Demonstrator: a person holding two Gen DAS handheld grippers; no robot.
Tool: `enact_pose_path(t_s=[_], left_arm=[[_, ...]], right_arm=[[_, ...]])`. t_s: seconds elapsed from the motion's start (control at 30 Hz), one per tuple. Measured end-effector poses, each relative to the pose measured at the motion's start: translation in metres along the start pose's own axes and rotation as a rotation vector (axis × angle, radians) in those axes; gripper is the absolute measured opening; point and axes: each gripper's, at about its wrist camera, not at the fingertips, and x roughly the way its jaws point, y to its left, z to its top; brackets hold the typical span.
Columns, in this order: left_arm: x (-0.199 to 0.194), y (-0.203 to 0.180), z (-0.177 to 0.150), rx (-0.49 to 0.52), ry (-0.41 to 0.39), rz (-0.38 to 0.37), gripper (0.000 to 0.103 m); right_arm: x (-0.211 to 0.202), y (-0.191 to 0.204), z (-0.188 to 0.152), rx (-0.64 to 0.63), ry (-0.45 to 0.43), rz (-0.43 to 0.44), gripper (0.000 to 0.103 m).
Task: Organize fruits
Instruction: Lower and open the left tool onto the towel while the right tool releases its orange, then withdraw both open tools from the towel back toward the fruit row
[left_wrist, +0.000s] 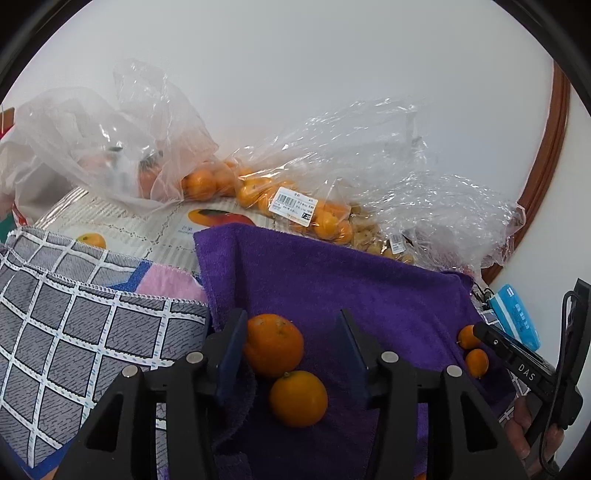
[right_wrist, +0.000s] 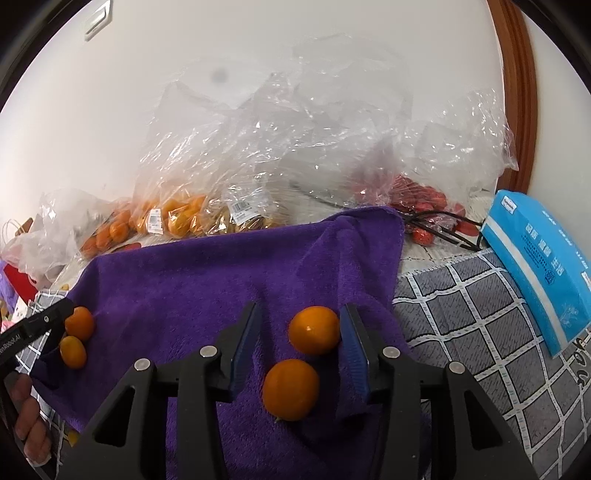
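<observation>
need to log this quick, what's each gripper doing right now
left gripper: open, an orange touches its left finger, nothing held
right gripper: open, an orange lies by its right finger, nothing held

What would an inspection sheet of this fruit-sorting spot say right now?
Surface: purple towel spread over a checked cloth.
Job's things: four loose oranges on the towel; left pair of oranges and right pair of oranges, each between a gripper's fingers.
Clutter: clear bags of orange fruit by the wall, bag of red fruit, blue tissue pack.
Grippers: left gripper open, an orange touching one finger only; right gripper open, likewise.
Cables: black cable beside the red fruit.
Surroundings: white wall, brown wooden frame.
</observation>
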Motion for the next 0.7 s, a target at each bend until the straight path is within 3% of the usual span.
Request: enact_pose_path(t_s=[0.53, 0.7], left_arm=[[-0.018, -0.011, -0.005, 0.042, -0.058, 0.027, 0.053], [-0.022, -0.012, -0.005, 0.042, -0.075, 0.034, 0.053]], right_arm=[[-0.042, 0.036, -0.003, -0.11, -0.079, 0.002, 0.049], [-0.068, 0.043, -0.007, -0.081, -0.029, 0.058, 0.049]])
